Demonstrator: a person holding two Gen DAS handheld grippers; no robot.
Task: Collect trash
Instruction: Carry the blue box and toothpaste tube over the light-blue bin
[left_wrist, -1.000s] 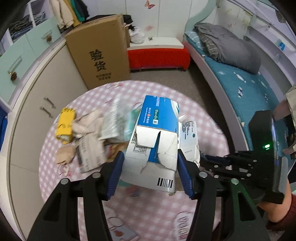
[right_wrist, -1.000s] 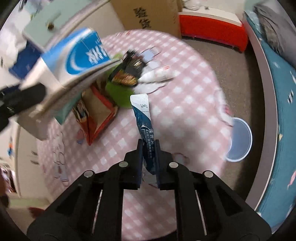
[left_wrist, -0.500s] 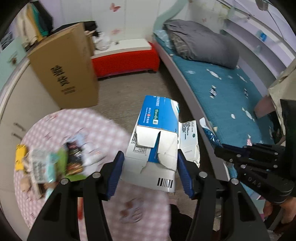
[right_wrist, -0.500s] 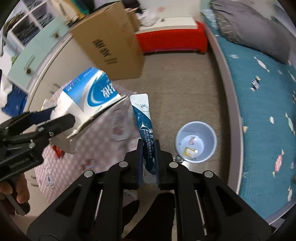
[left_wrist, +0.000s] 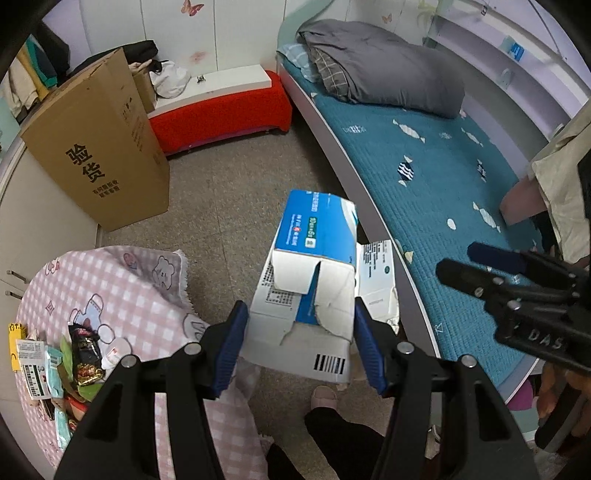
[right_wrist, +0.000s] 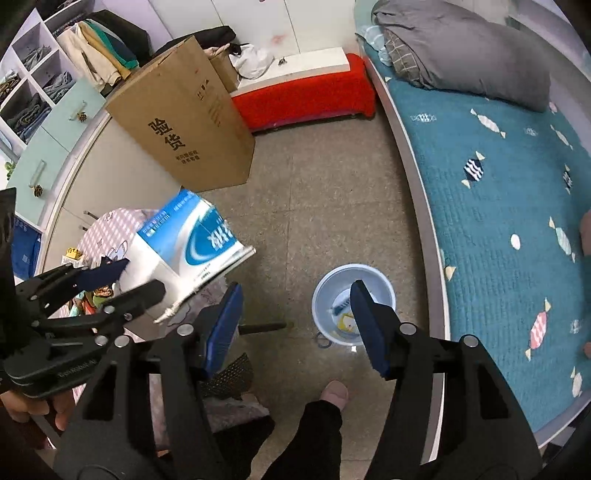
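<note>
At far left in the left wrist view, a round table under a pink checked cloth (left_wrist: 122, 291) holds a heap of wrappers and packets (left_wrist: 55, 365) along its edge. Behind it a tall brown cardboard box (left_wrist: 99, 147) stands on the floor beside a red bench (left_wrist: 221, 110). In the centre, the left gripper (left_wrist: 299, 339) is clamped on a torn blue and white carton (left_wrist: 314, 280), its blue pads pressing both side walls, and the carton is held in the air over the grey floor. To the right runs a bed with a teal cover (left_wrist: 443, 177) and a grey pillow (left_wrist: 384, 66).

In the right wrist view, the same carton (right_wrist: 192, 240) appears at left, gripped from the side. In the centre, the right gripper (right_wrist: 295, 325) has its jaws spread wide with nothing between them. Seen between its pads and just beyond, a pale blue waste bin (right_wrist: 352, 302) stands on the floor near the bed's edge, with a few scraps (right_wrist: 343, 314) lying in its bottom.
</note>
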